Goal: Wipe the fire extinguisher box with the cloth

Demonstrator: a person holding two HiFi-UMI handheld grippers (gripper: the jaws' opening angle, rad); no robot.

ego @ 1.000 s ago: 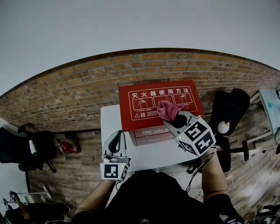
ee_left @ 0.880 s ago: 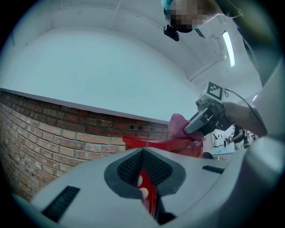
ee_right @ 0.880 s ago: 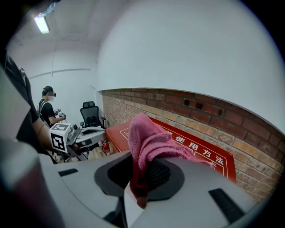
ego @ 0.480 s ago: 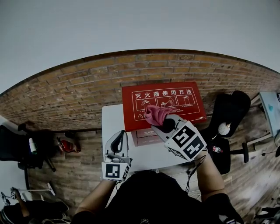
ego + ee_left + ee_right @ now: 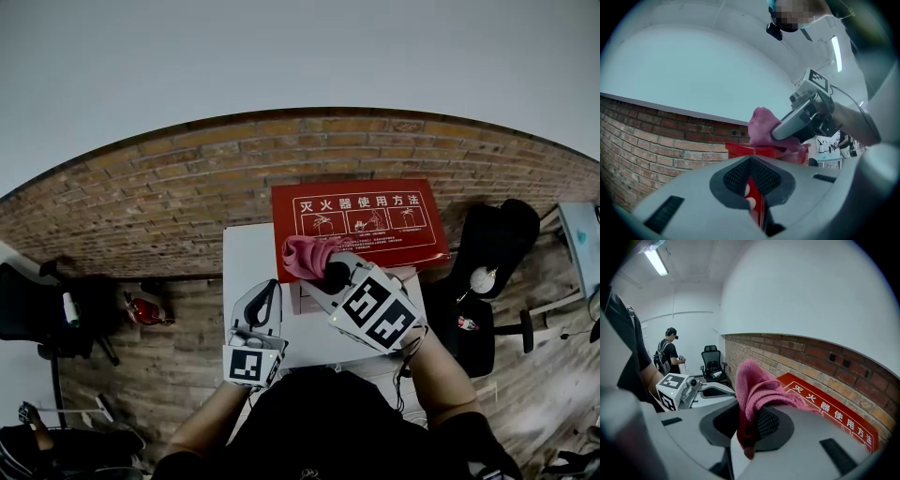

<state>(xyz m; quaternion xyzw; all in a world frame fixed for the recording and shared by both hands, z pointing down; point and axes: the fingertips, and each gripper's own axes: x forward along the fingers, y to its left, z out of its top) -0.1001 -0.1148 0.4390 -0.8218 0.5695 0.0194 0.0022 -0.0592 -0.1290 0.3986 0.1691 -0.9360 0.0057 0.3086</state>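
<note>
Your right gripper (image 5: 326, 275) has its fingers clamped on the pink cloth (image 5: 302, 255), and the bundle sits at the left front corner of the red fire extinguisher box (image 5: 375, 220), in the middle of the head view. The box lies flat on the white worktop (image 5: 246, 267) with its printed lid up and its far side toward the brick wall (image 5: 169, 206).

Your left gripper (image 5: 266, 289) hovers below and left of the box, fingers drawn together on nothing, touching neither box nor cloth. That is probably the main risk: nothing steadies the box, so a firm stroke could push or turn it on the smooth worktop instead of cleaning it.

In the right gripper view only a fold of cloth is pinched, and most of it bulges loose above the tips. If you press hard and drag sideways, friction on the lid may pull that fold out of the fingers and leave the cloth behind.

The cloth is also right at the lid's edge. Carry the stroke further left and the bundle likely drops off the corner, and the hard fingers could knock the box's side.

Tilt the gripper too low and the bare tips, not the cloth, may scrape the printed instructions.

The two grippers are near each other at lower centre, so a wide sweep toward you could bump them together.
</note>
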